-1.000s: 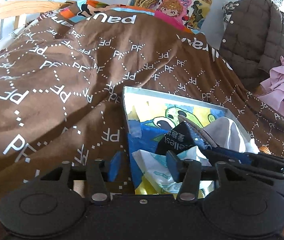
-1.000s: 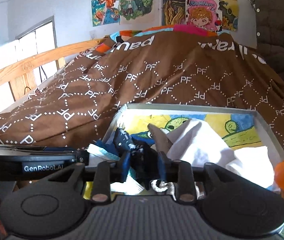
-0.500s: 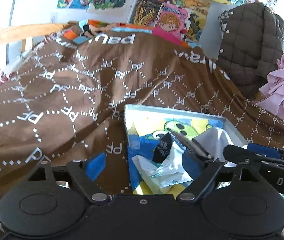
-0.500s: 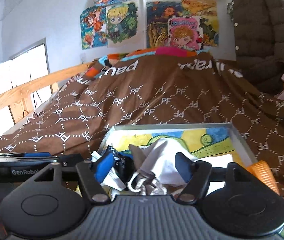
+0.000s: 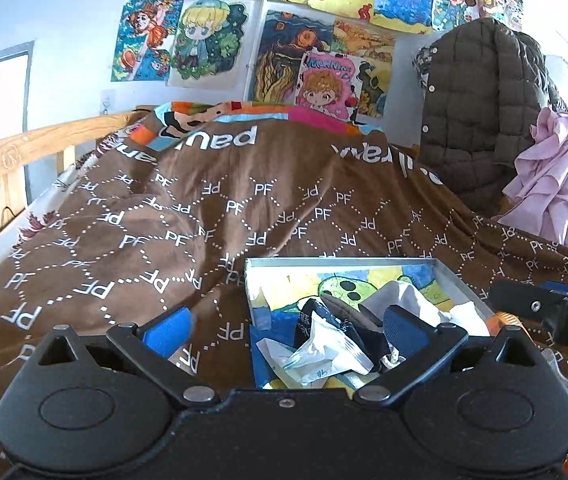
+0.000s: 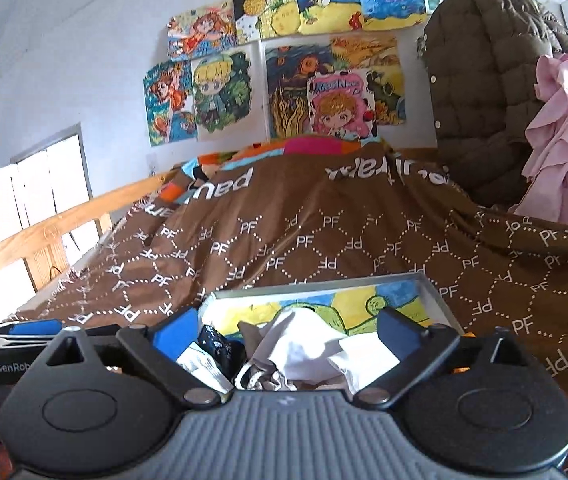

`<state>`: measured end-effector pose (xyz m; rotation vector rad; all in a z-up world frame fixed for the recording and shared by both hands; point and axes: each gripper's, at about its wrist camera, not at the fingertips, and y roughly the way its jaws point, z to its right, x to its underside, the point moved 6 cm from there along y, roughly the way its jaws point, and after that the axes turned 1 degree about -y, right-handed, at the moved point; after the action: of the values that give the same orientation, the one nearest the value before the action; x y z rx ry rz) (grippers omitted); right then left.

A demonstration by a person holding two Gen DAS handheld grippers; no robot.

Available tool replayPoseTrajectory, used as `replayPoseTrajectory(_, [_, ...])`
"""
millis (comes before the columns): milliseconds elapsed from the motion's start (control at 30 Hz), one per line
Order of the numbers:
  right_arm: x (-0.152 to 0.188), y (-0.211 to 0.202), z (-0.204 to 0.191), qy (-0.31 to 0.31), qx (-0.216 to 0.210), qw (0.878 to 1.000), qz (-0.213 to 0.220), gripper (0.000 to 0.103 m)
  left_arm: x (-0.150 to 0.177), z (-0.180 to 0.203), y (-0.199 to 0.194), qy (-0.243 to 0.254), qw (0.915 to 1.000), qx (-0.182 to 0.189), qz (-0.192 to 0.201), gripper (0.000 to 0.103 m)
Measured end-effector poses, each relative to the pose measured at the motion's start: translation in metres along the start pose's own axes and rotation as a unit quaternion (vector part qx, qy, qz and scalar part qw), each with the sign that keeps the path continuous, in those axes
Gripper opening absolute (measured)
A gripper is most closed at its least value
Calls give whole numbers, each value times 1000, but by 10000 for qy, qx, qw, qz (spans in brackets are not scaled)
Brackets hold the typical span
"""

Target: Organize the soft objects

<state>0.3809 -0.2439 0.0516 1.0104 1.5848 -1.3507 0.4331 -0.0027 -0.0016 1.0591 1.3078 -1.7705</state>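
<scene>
both grippers, left and right: jaws just spreading wide, nothing between | soft items heaped in tray on bedspread | likely released to stow

The left claw stands with its jaws spread wide, having just been opening; its blue pads press on nothing, and nothing is gripped between them. The right claw is likewise spread wide after just opening, its blue pads free of any grip. Both point forward and slightly downward. In the left wrist view the right claw's black body shows at the right edge; in the right wrist view the left claw's body lies at the left edge.
</scene>
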Motion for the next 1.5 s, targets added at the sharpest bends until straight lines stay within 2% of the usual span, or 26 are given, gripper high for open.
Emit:
replayPoseTrajectory(300, [-7,-27,-2,-11,-60,9997,228,103,-7,4,-33,-201,9990,-192,355,102])
replayPoseTrajectory(567, [-2,-47,3,168,-57,9995,256,103,-11,19,-58,-38,9976,-229,655,102])
replayPoseTrajectory(1233, [22,-92,2,206,43,9994,279,103,15,38,-101,-15,9980,-254,572,102])
replayPoseTrajectory(1500, [38,-111,-1,188,78,9996,208,103,38,30,-124,-119,9987,-328,376,102])
